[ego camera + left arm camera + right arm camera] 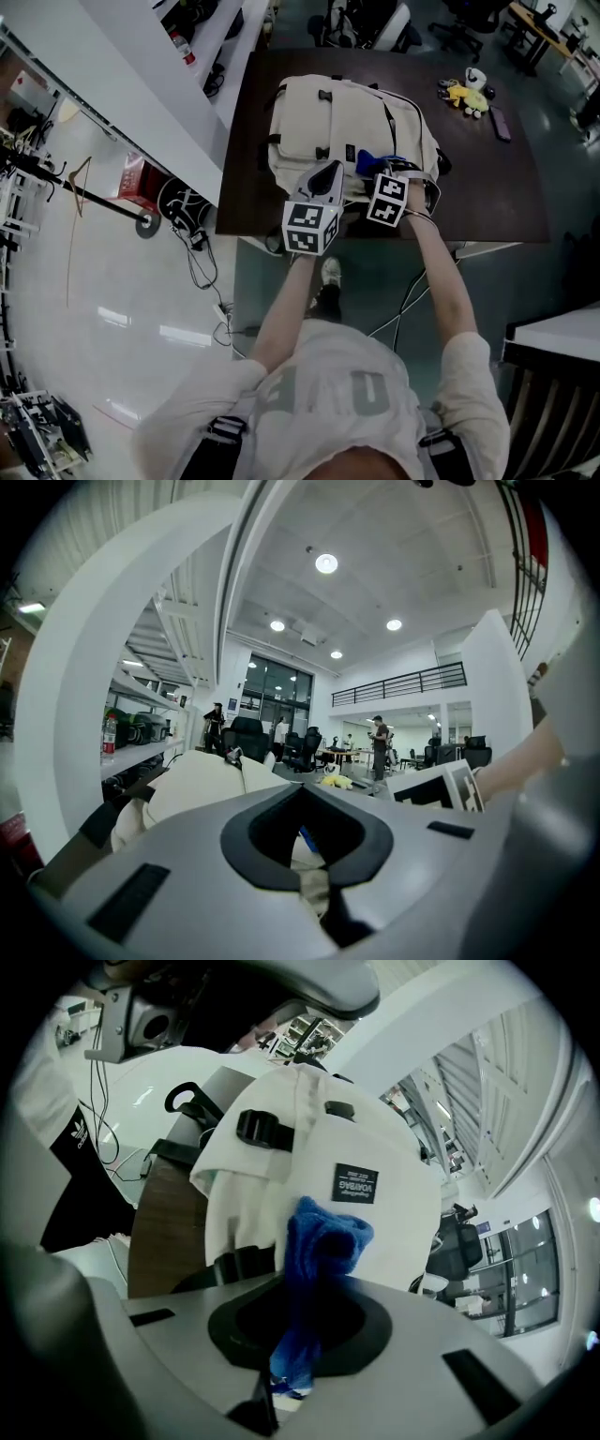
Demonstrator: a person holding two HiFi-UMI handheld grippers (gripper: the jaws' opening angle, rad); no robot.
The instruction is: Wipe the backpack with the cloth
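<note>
1. The right gripper [300, 1335] is clamped tight on the blue cloth [323, 1241], bunched for rubbing.
2. The left gripper [305, 841] is closed, pinching cream fabric, probably to steady the backpack [347, 122].
3. The backpack lies flat on the table [487, 178], with the cloth at its near end.

A dark brown desk [487, 187] carries a yellow plush toy [466, 97] and, just beside it, a flat purple item [501, 124]. Left of the desk runs a white shelf [141, 103]; cables [194, 244] trail on the floor [122, 309] beside it
</note>
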